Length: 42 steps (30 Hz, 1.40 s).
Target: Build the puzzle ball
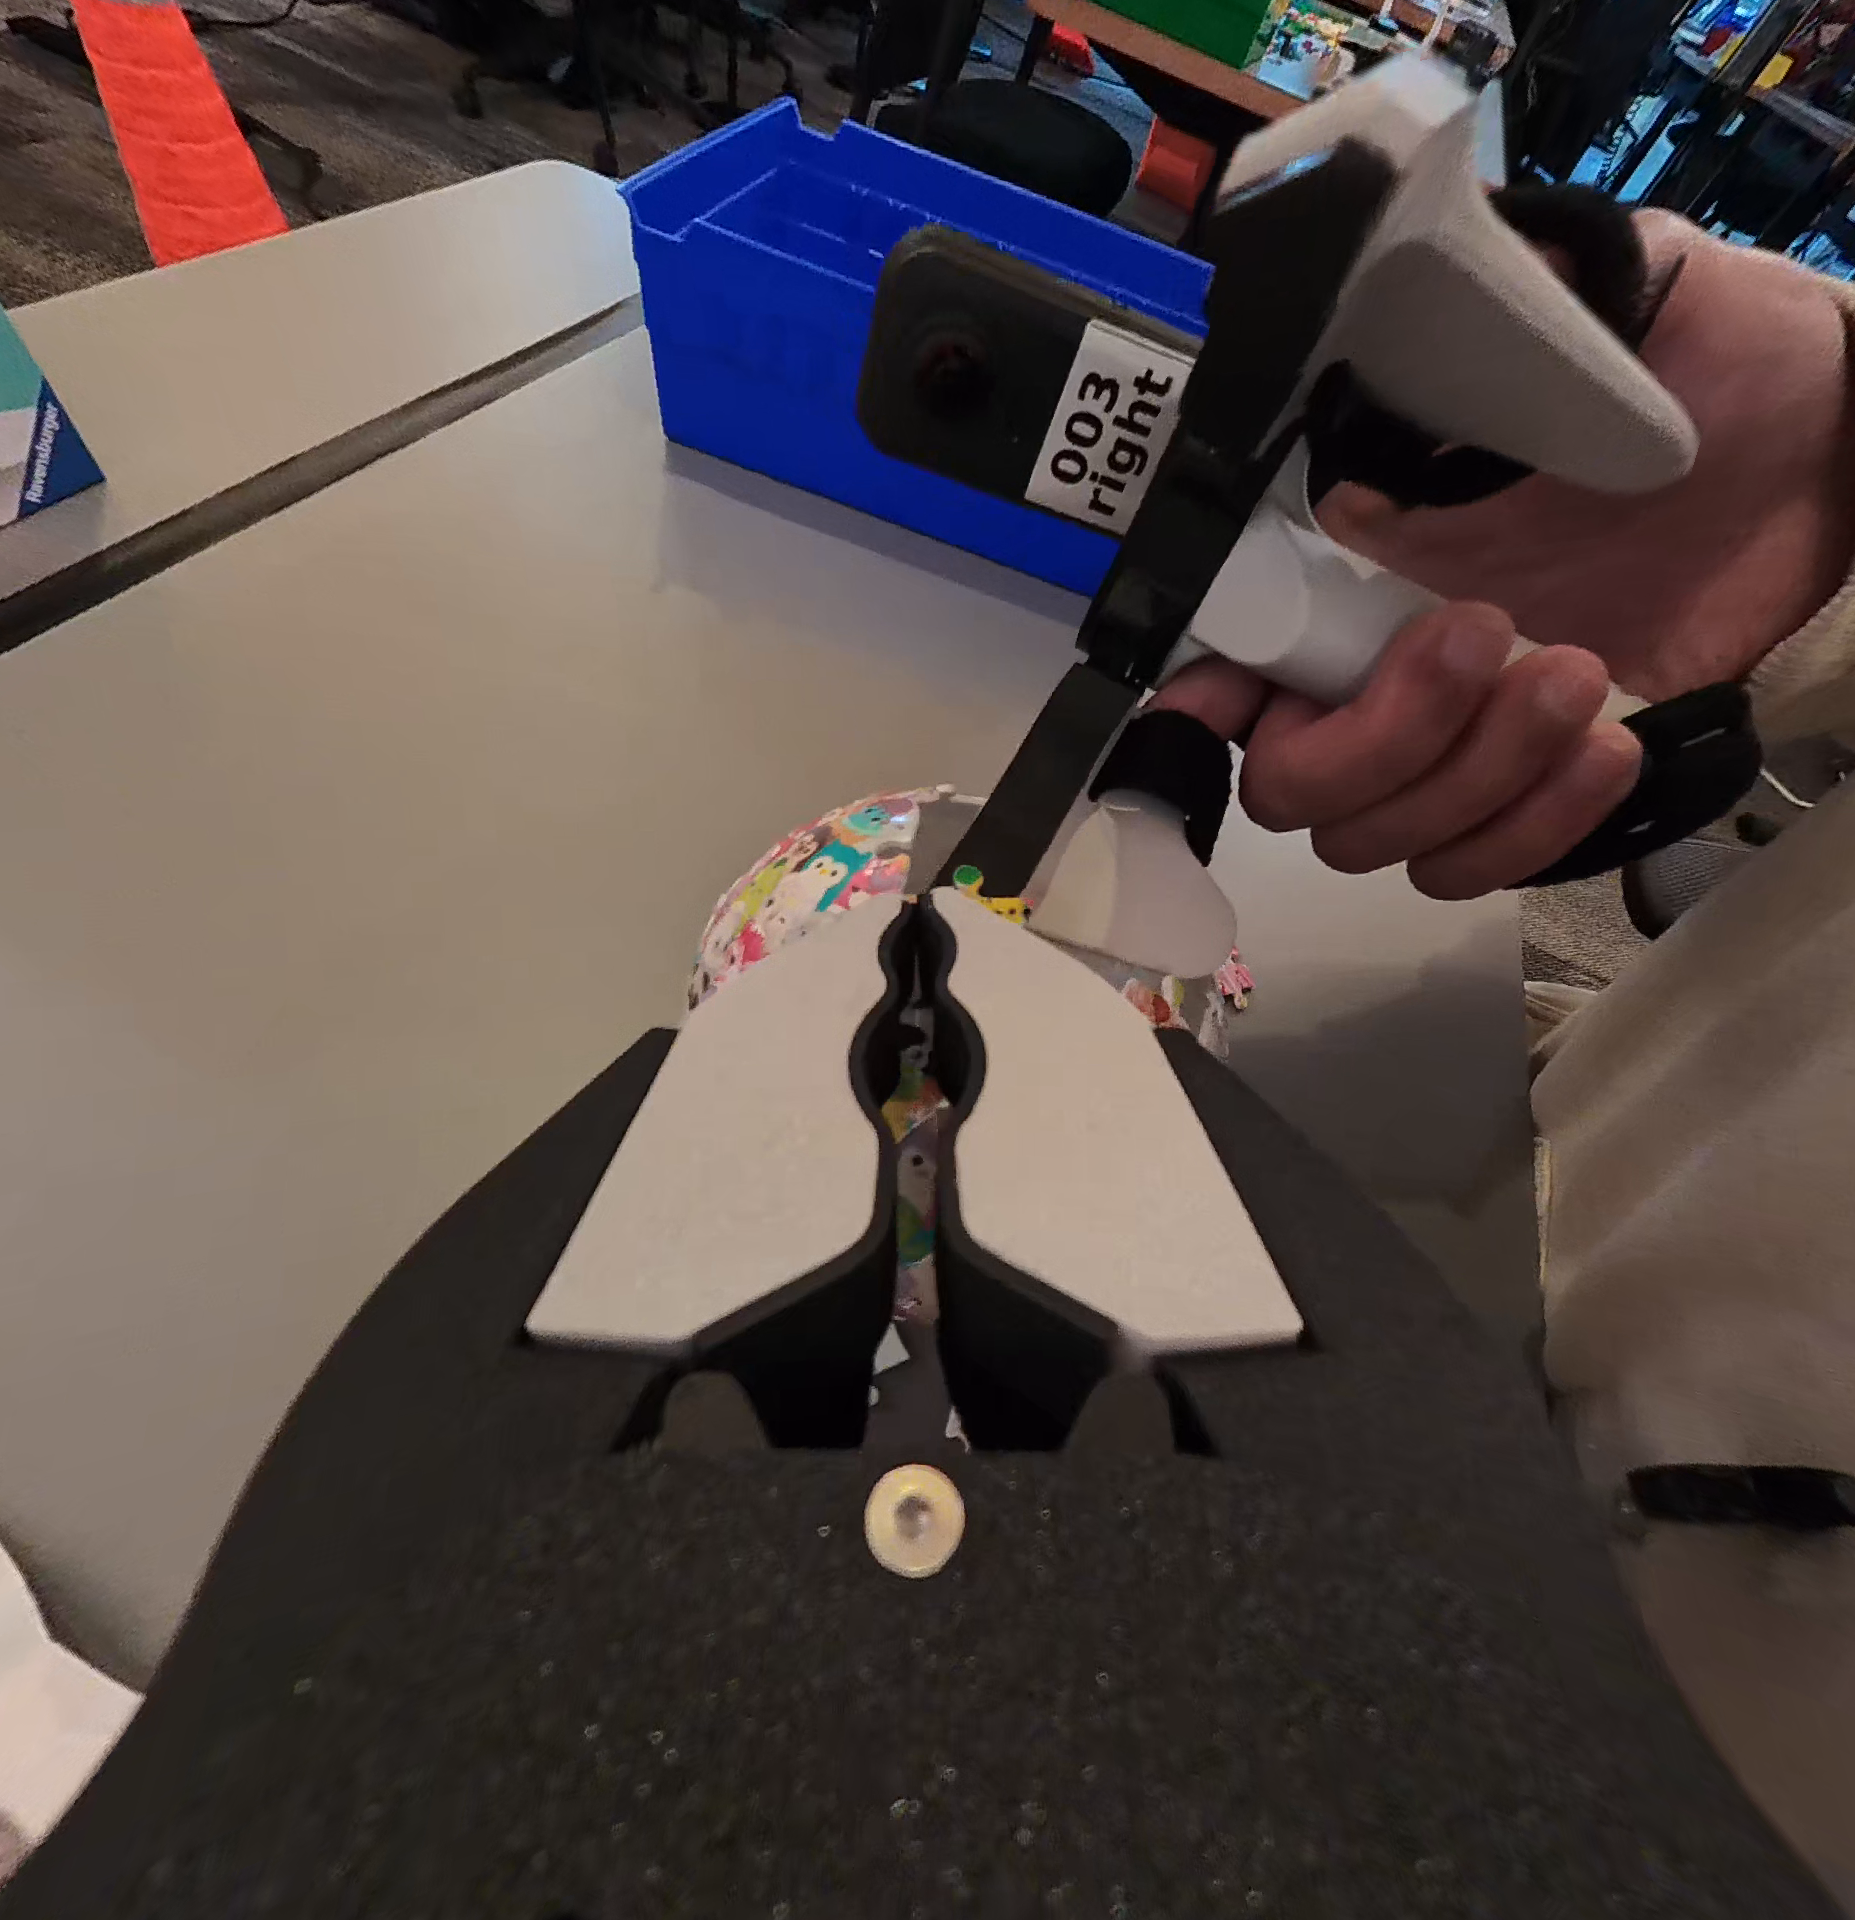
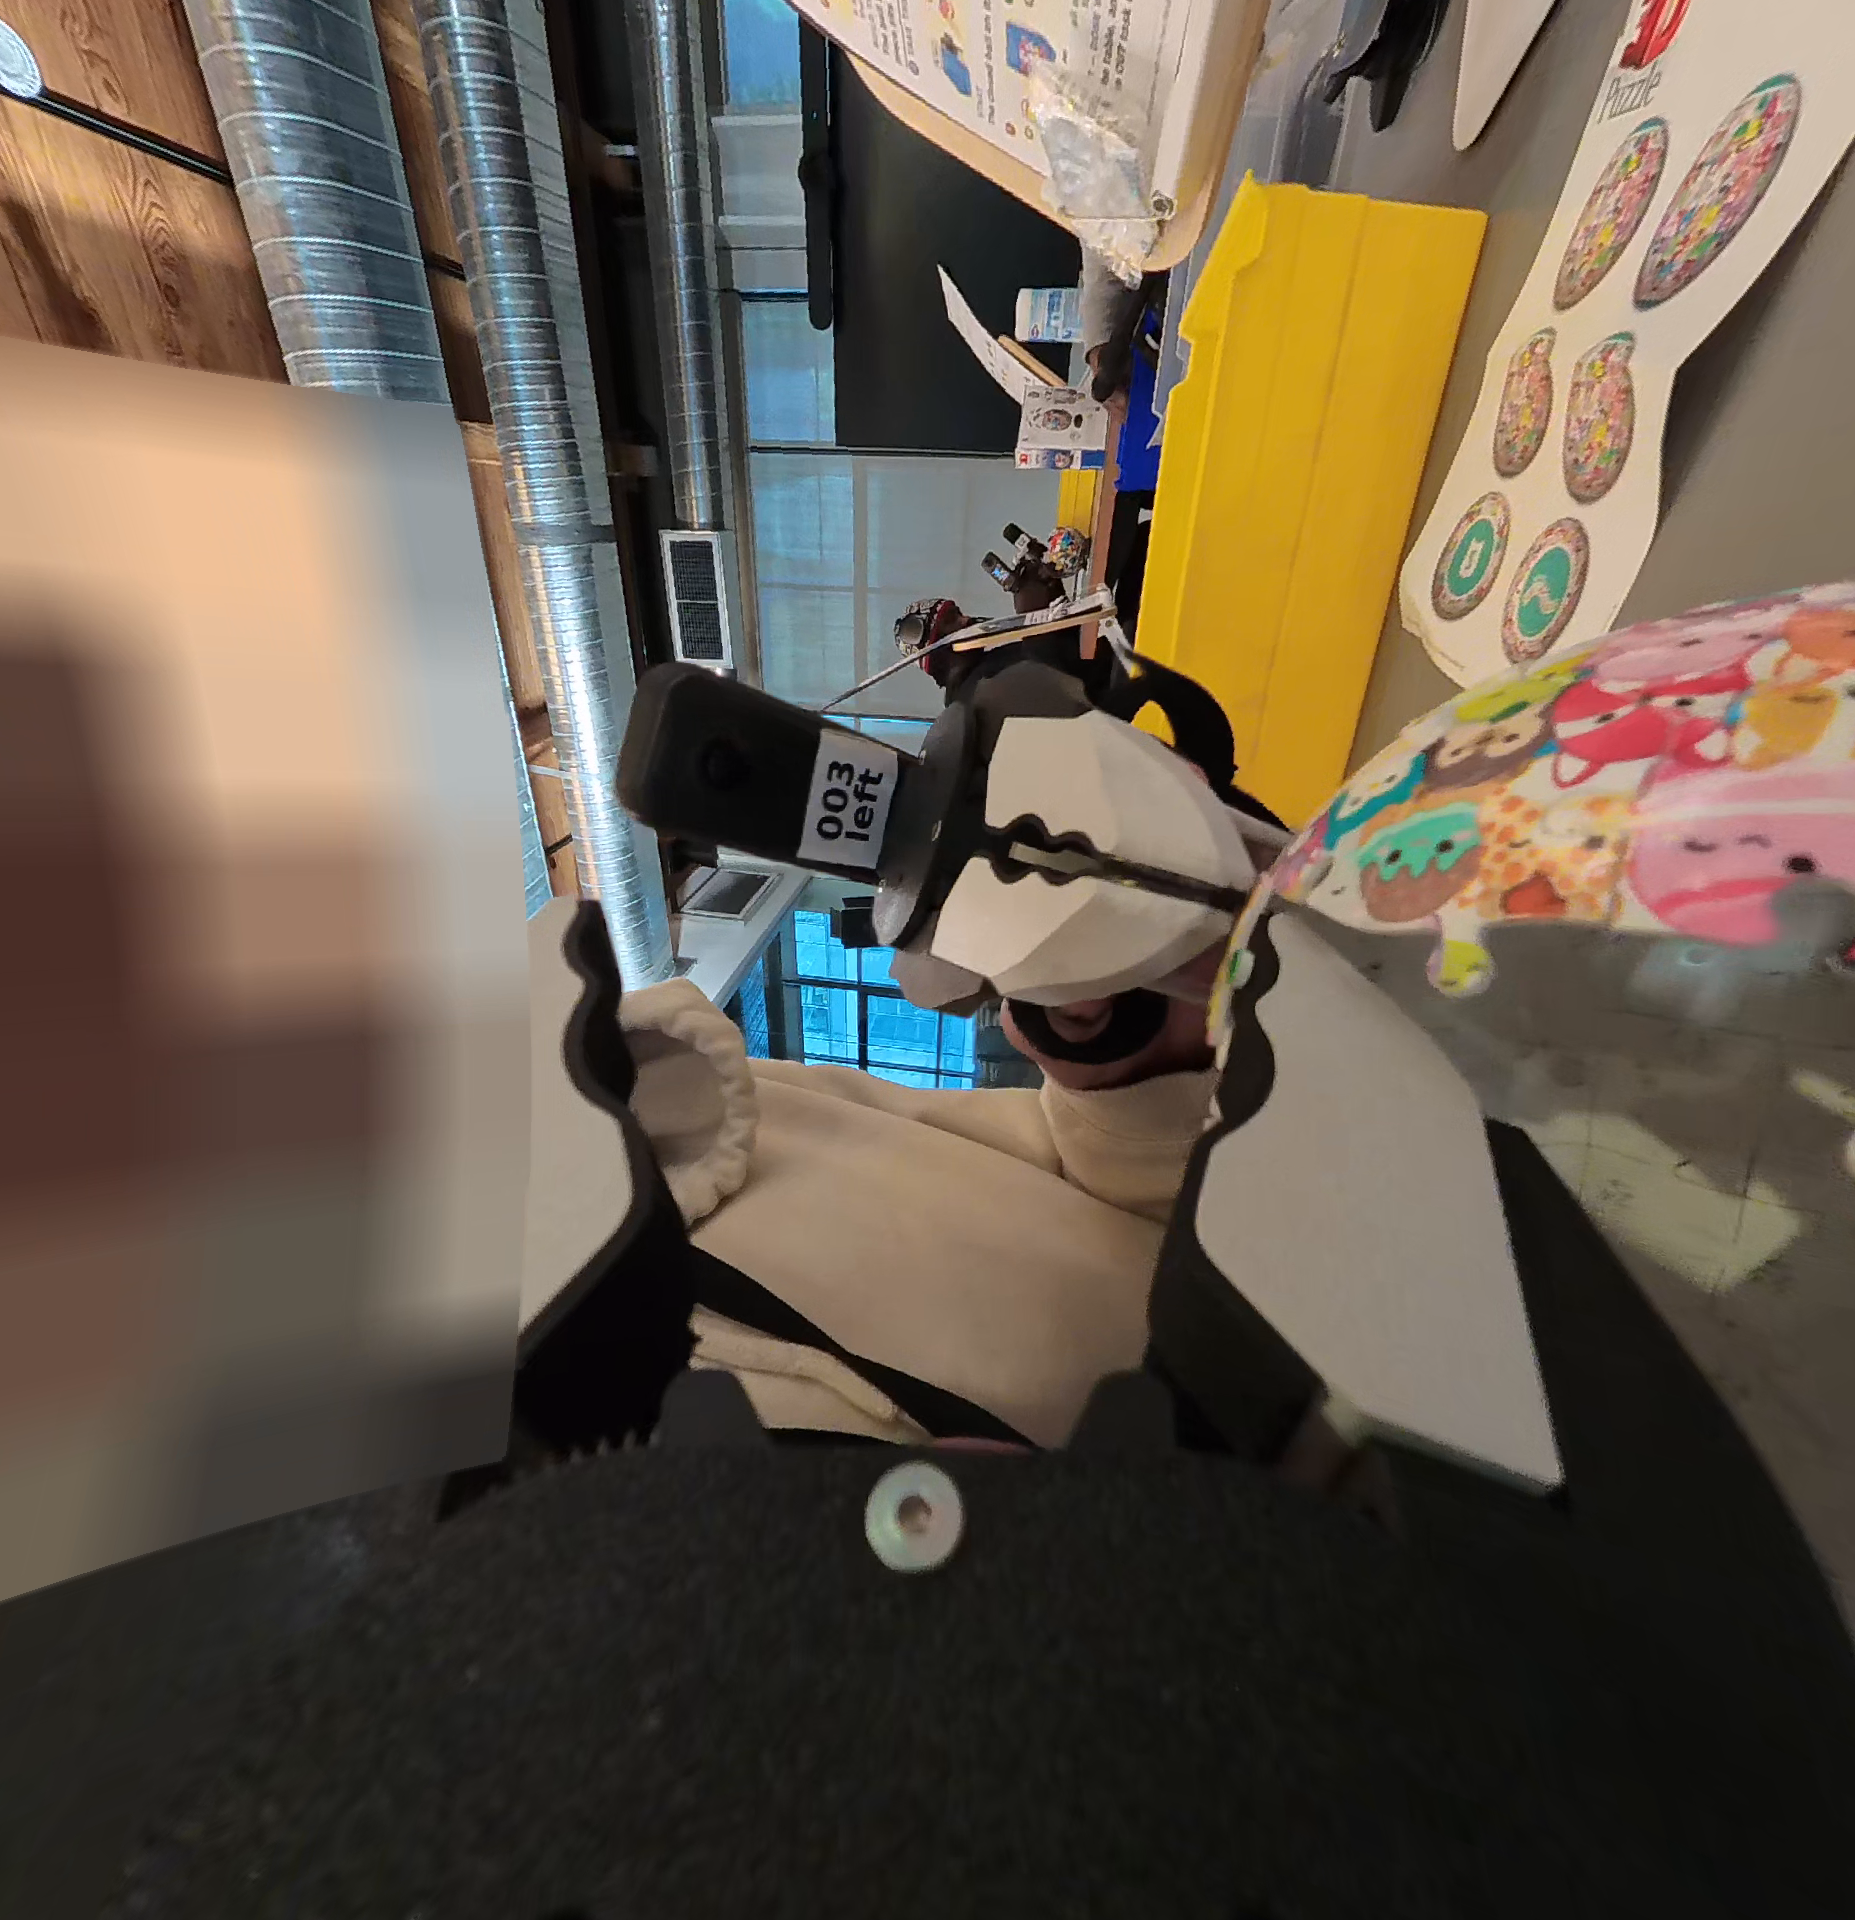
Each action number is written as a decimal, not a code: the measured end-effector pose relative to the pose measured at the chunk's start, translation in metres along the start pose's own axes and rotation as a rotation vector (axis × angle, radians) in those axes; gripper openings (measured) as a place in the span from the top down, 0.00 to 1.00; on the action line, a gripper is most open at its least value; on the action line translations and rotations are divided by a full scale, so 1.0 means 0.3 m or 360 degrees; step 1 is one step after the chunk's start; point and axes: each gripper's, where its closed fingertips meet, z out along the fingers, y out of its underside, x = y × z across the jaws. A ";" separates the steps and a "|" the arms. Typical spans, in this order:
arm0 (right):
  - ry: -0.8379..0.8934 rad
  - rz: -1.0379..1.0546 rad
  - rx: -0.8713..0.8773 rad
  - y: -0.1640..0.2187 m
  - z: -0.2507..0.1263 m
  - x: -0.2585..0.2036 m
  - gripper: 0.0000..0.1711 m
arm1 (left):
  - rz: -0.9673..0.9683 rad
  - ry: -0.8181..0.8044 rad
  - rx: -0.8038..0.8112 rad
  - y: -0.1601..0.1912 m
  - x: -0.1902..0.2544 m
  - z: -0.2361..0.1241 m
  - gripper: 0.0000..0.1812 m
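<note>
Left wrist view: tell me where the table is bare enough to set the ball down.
Bare table lies left of the puzzle ball, running up to the blue bin and the table seam. Crowded around the ball, where the left gripper and right gripper meet.

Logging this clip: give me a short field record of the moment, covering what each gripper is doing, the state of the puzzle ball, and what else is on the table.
left gripper: shut on the rim of the puzzle ball
right gripper: open, one finger at the ball's rim
puzzle ball: partly built open shell, grey inside showing
table: grey, ball over it
blue bin: behind the ball
yellow bin: beside the instruction sheet
</note>
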 end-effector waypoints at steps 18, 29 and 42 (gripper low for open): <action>-0.0015 0.0015 0.0030 -0.015 -0.007 -0.005 0.35 | 0.0006 -0.0029 -0.0017 0.002 -0.012 0.002 1.00; 0.0086 -0.0154 0.0015 0.058 -0.085 -0.069 0.36 | -0.0135 -0.0262 0.0244 -0.008 -0.077 -0.194 1.00; 0.1182 -0.1875 -0.0553 0.241 -0.597 0.340 0.65 | -0.0319 -0.0237 0.0316 0.276 0.182 -0.252 0.88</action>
